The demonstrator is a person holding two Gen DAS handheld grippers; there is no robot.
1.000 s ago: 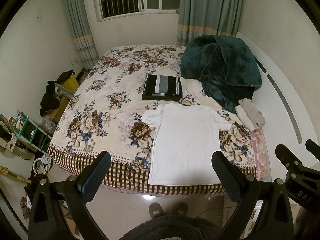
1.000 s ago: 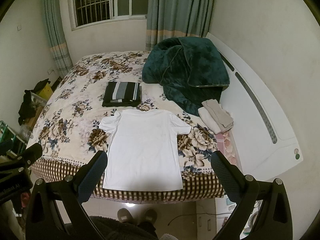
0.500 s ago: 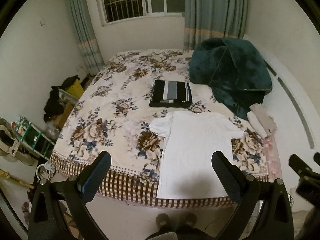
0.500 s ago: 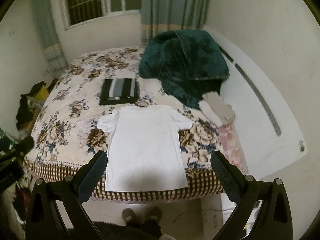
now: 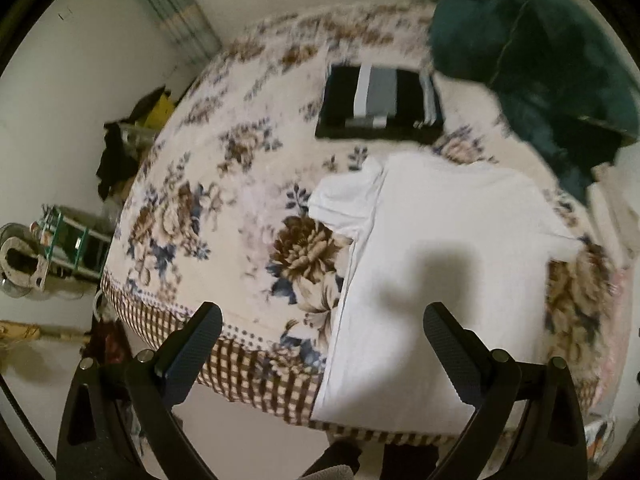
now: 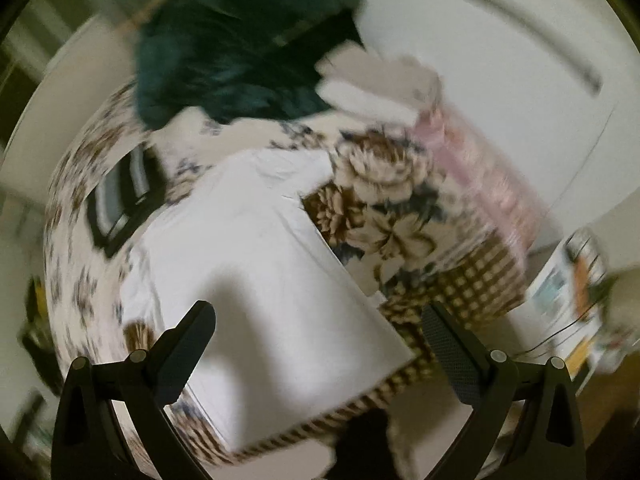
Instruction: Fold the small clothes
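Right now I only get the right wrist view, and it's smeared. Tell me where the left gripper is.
Observer: The left gripper is open and empty. It points at the shirt's left edge, near the hem.
Operator: Describe the left sleeve.
Observer: The left sleeve lies spread out on the bed, slightly creased and not folded in.
Operator: Report what's on the floor on that side.
Observer: A green rack stands on the floor to the left of the bed.
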